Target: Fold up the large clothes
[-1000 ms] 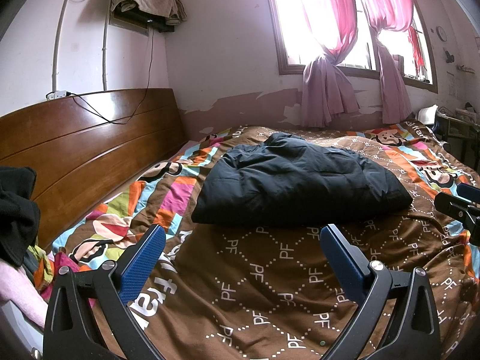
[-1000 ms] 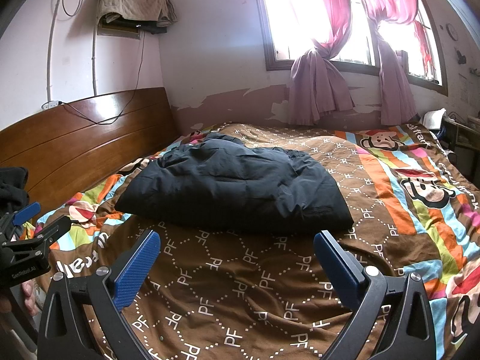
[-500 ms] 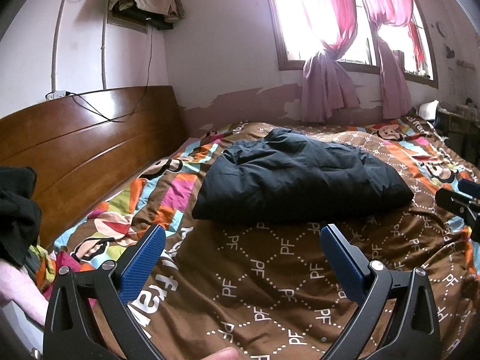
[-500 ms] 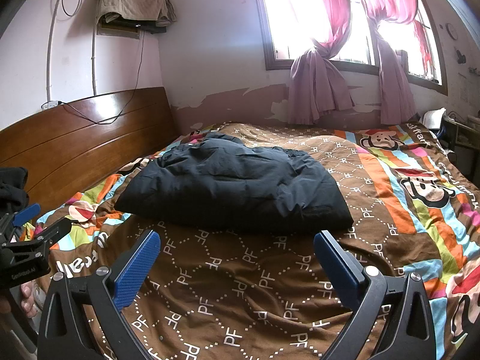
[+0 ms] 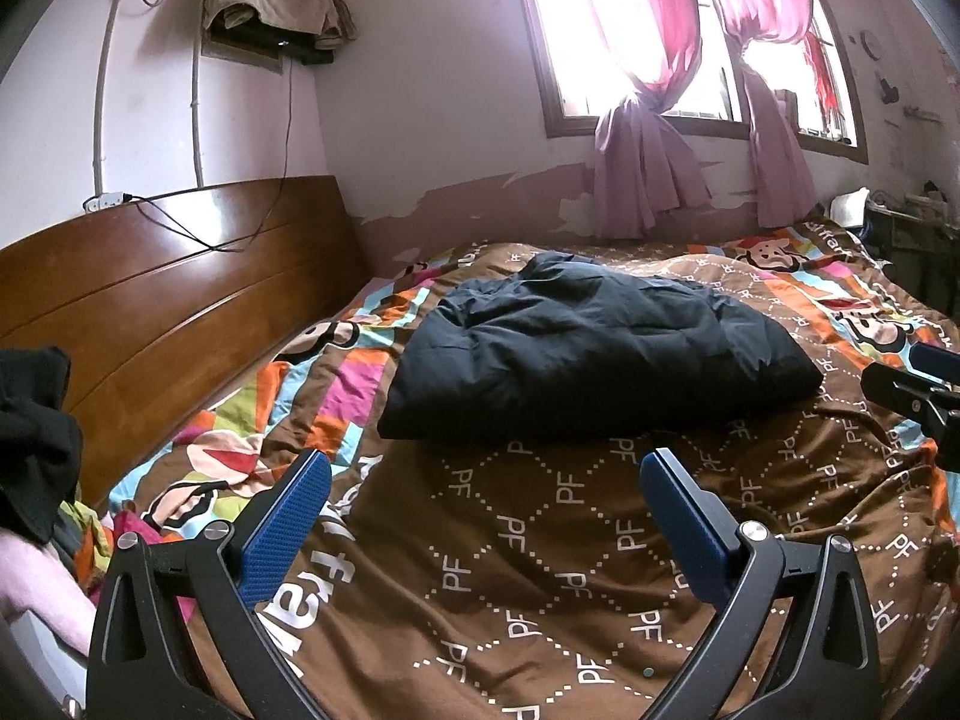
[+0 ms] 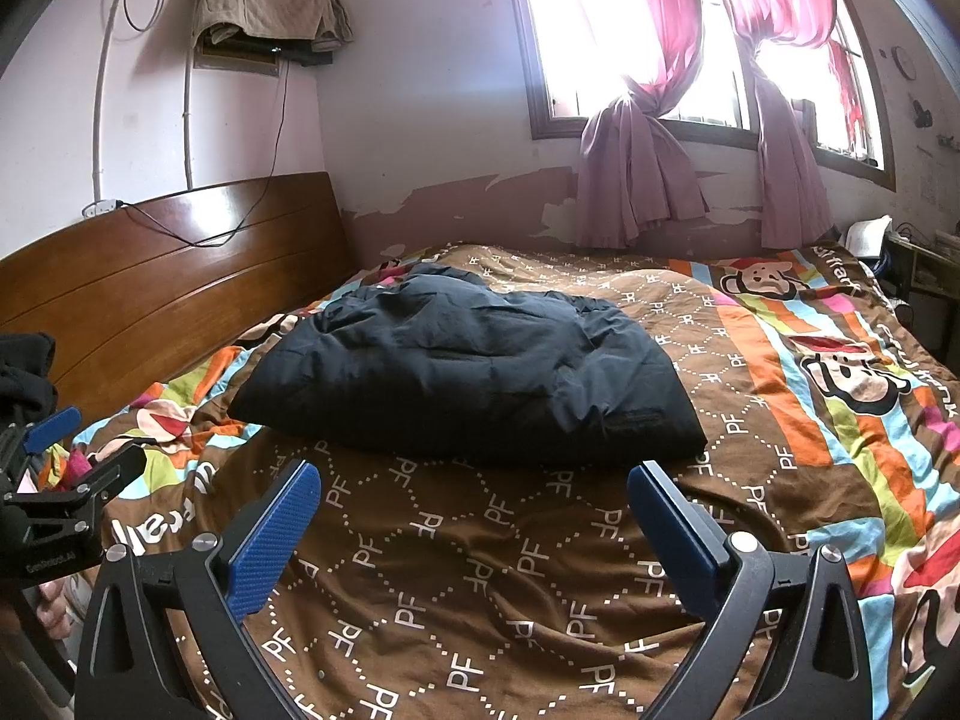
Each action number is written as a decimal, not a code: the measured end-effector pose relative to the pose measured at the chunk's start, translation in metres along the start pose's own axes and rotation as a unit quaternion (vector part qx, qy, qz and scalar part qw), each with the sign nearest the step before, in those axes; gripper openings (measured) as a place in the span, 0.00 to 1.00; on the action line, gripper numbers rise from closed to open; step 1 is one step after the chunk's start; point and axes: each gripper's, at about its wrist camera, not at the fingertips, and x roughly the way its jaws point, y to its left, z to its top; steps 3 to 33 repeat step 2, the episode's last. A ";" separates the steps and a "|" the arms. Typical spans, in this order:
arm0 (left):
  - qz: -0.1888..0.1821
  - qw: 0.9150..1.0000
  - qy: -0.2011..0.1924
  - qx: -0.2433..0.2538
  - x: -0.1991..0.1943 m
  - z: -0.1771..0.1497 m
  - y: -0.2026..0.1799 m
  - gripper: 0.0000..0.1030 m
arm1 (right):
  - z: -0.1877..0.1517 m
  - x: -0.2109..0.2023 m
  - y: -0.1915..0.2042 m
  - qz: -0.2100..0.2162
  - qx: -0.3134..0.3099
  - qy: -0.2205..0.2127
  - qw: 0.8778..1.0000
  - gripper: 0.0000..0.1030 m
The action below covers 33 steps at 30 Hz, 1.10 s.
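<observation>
A dark padded jacket is lying folded into a thick bundle in the middle of the bed, resting on a brown bedspread that is printed with dotted diamonds, "PF" letters and bright cartoon stripes. The same jacket is showing in the right wrist view, with its near edge sitting just beyond the fingertips.

The left gripper is hanging above the bedspread in front of the jacket, its two blue-padded fingers spread wide apart and gripping nothing. The right gripper is hovering likewise, fingers splayed wide and empty, clear of the cloth. Each gripper is also appearing at the edge of the other's view: the right one at the far right of the left wrist view, the left one at the far left of the right wrist view.

A wooden headboard is running along the left side of the bed, with a cable draped over it. A pile of dark and pink clothes is sitting at the near left corner. Pink curtains are hanging knotted at a bright window beyond the bed, above peeling wall paint.
</observation>
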 end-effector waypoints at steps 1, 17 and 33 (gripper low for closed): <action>-0.001 1.000 0.001 0.001 0.000 0.000 0.000 0.98 | 0.000 0.000 0.000 0.000 0.000 0.000 1.000 1.00; 0.000 1.000 0.002 0.001 0.000 0.000 0.000 0.98 | 0.000 0.000 0.000 0.000 0.000 0.000 1.000 1.00; 0.000 1.000 0.002 0.001 0.000 0.000 0.000 0.98 | 0.000 0.000 0.000 0.000 0.000 0.000 1.000 1.00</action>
